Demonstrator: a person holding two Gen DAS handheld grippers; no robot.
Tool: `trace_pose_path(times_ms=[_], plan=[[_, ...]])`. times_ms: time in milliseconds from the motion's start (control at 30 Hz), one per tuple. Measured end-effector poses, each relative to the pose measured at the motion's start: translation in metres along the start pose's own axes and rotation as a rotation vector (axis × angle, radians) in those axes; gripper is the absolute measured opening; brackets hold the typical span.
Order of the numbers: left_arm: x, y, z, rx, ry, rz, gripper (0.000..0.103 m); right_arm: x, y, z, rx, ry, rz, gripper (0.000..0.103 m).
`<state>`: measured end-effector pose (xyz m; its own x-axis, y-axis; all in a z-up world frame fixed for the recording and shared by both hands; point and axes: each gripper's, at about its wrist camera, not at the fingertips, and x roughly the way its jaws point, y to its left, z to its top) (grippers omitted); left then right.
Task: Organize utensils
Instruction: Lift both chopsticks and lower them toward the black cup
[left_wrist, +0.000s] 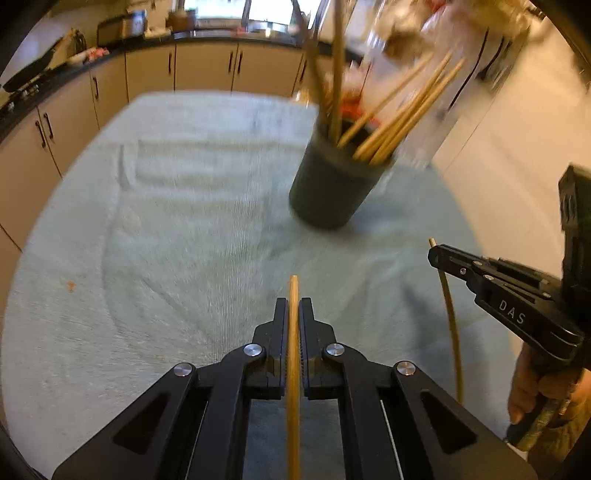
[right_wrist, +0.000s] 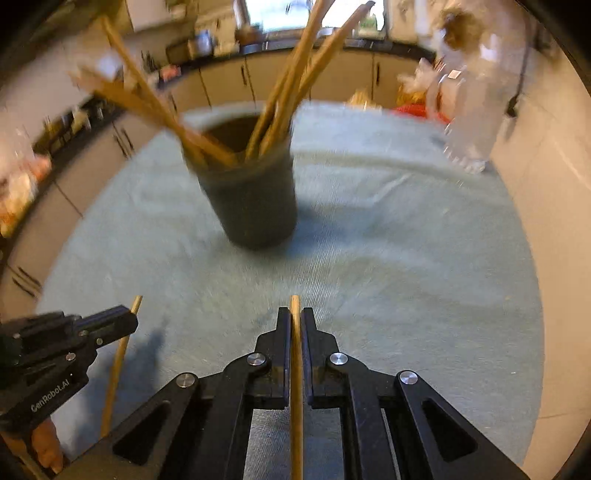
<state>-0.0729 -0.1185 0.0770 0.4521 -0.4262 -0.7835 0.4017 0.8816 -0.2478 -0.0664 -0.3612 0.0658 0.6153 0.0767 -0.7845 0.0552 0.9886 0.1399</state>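
A dark round cup (left_wrist: 332, 184) (right_wrist: 255, 199) stands on the pale green cloth and holds several wooden chopsticks (left_wrist: 402, 114) (right_wrist: 284, 96) that lean outward. My left gripper (left_wrist: 294, 306) is shut on one wooden chopstick (left_wrist: 293, 369), whose tip pokes out just past the fingertips. My right gripper (right_wrist: 295, 314) is shut on another wooden chopstick (right_wrist: 296, 387) in the same way. Each gripper shows in the other's view: the right one (left_wrist: 434, 253) with its stick (left_wrist: 452, 321), the left one (right_wrist: 129, 321) with its stick (right_wrist: 116, 365). Both hang above the cloth, short of the cup.
The cloth (left_wrist: 184, 240) covers a table. Kitchen cabinets (left_wrist: 207, 66) and a dark worktop with clutter run behind it. A clear bottle-like object (right_wrist: 472, 122) and red items (right_wrist: 417, 110) stand at the table's far right. A white wall (left_wrist: 498, 147) lies to the right.
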Motion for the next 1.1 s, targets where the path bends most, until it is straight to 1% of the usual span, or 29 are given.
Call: trace_pose_path(times_ms=[100, 133, 233, 300, 367, 533, 667, 833, 933, 1100], plan=[[-0.039, -0.006, 0.000, 0.011, -0.091, -0.009, 0.005, -0.041, -0.003, 0.001, 0.013, -0.107, -0.002, 0.006], [-0.054, -0.009, -0.001, 0.021, -0.132, -0.006, 0.005, -0.053, -0.003, 0.001, 0.014, -0.140, -0.001, 0.006], [-0.083, -0.024, -0.001, 0.050, -0.223, 0.011, 0.005, -0.084, -0.005, 0.004, 0.022, -0.223, 0.002, 0.006], [-0.098, -0.030, -0.005, 0.069, -0.267, 0.025, 0.005, -0.104, -0.004, 0.002, 0.025, -0.276, 0.003, 0.006], [-0.110, -0.036, -0.009, 0.080, -0.293, 0.029, 0.005, -0.120, -0.001, -0.005, 0.023, -0.311, 0.006, 0.006], [-0.130, -0.045, -0.029, 0.110, -0.350, 0.065, 0.005, -0.152, -0.003, -0.021, 0.019, -0.362, 0.018, 0.006], [-0.149, -0.053, -0.043, 0.140, -0.394, 0.083, 0.005, -0.166, -0.002, -0.030, 0.007, -0.387, 0.021, 0.006], [-0.164, -0.065, -0.060, 0.204, -0.440, 0.093, 0.005, -0.180, 0.000, -0.043, -0.004, -0.407, 0.033, 0.006], [-0.173, -0.070, -0.067, 0.224, -0.460, 0.080, 0.005, -0.186, 0.001, -0.050, -0.009, -0.417, 0.031, 0.006], [-0.179, -0.074, -0.068, 0.223, -0.464, 0.055, 0.005, -0.195, -0.001, -0.053, -0.012, -0.434, 0.040, 0.006]])
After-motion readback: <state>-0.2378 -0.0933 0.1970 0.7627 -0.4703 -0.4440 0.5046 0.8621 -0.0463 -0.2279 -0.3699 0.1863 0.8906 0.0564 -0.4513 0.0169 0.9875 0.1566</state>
